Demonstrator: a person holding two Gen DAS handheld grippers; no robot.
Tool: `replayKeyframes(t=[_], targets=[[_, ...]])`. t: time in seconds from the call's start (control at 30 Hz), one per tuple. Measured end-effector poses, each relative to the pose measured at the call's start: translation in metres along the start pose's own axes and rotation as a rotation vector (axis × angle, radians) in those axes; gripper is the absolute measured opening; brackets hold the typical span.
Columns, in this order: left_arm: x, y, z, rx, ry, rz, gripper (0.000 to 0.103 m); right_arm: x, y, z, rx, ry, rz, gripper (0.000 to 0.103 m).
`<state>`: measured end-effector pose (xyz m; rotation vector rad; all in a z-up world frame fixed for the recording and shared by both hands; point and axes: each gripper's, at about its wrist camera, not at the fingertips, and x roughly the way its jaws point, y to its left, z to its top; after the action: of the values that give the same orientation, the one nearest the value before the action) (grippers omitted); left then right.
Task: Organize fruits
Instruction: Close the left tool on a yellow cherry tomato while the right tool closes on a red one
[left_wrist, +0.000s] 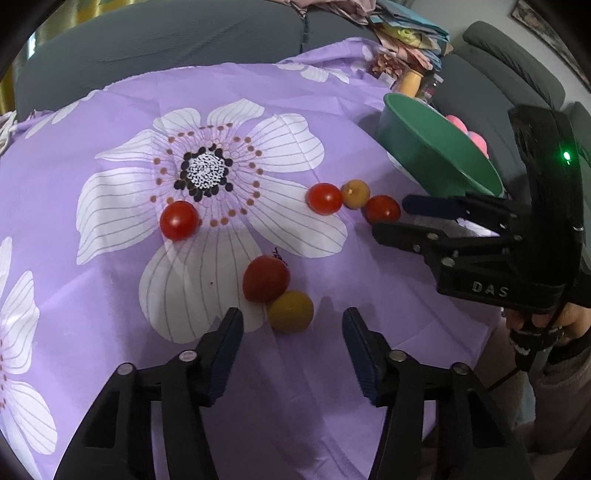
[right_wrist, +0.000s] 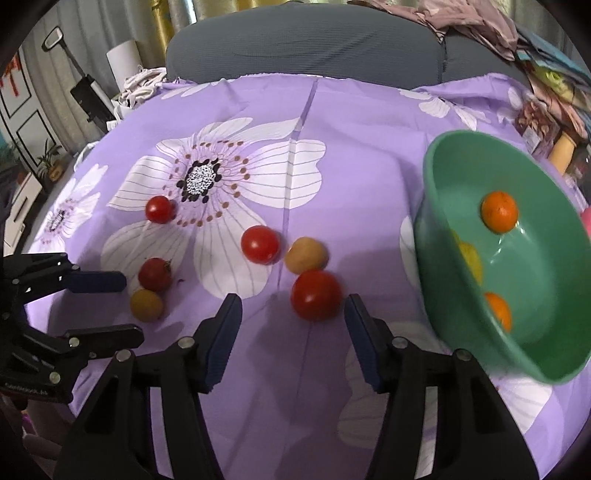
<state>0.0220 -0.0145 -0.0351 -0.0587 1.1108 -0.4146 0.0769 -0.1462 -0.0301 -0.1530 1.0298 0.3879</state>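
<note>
Several cherry tomatoes lie on the purple flowered cloth (left_wrist: 110, 295). In the left wrist view my left gripper (left_wrist: 291, 321) is open, and a yellow tomato (left_wrist: 290, 311) sits between its fingertips without touching them, against a red tomato (left_wrist: 266, 278). In the right wrist view my right gripper (right_wrist: 291, 314) is open around a red tomato (right_wrist: 316, 294) that lies close to the right pad. Beyond it are a yellow tomato (right_wrist: 306, 254) and a red one (right_wrist: 260, 244). The green bowl (right_wrist: 421, 240) to the right holds orange fruits (right_wrist: 499, 211) and a yellow one (right_wrist: 469, 258).
Another red tomato (left_wrist: 179, 220) lies alone by the flower's centre. A grey sofa (left_wrist: 166, 33) runs behind the table, with piled fabric (left_wrist: 406, 33) at the back right. Pink balls (left_wrist: 476, 140) sit behind the bowl (left_wrist: 436, 155). A person's hand (left_wrist: 535, 321) holds the right gripper (left_wrist: 391, 218) at the table's right edge.
</note>
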Motion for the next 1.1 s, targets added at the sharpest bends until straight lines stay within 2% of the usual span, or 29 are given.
replayKeyframes(t=[0.1,0.17,0.4,0.57,0.67,1.1], targets=[[0.003,0.0,0.001,-0.001,0.008,0.014,0.054,0.005,-0.002,0.005,-0.014,0.007,-0.007,0.055],[0.006,-0.001,0.002,-0.002,0.016,0.018,0.047,0.009,-0.003,0.007,-0.029,0.013,-0.017,0.053],[0.016,-0.01,0.004,0.034,0.042,0.032,0.044,0.022,-0.008,0.011,-0.059,0.036,-0.022,0.044],[0.017,-0.008,0.007,0.029,0.033,0.044,0.032,0.026,-0.009,0.01,-0.072,0.046,-0.029,0.032],[0.017,-0.005,0.009,0.028,0.033,0.051,0.028,0.024,-0.011,0.009,-0.06,0.041,-0.018,0.031],[-0.005,-0.003,0.008,0.02,0.0,0.061,0.028,-0.006,-0.004,-0.003,-0.011,-0.018,0.019,0.031]])
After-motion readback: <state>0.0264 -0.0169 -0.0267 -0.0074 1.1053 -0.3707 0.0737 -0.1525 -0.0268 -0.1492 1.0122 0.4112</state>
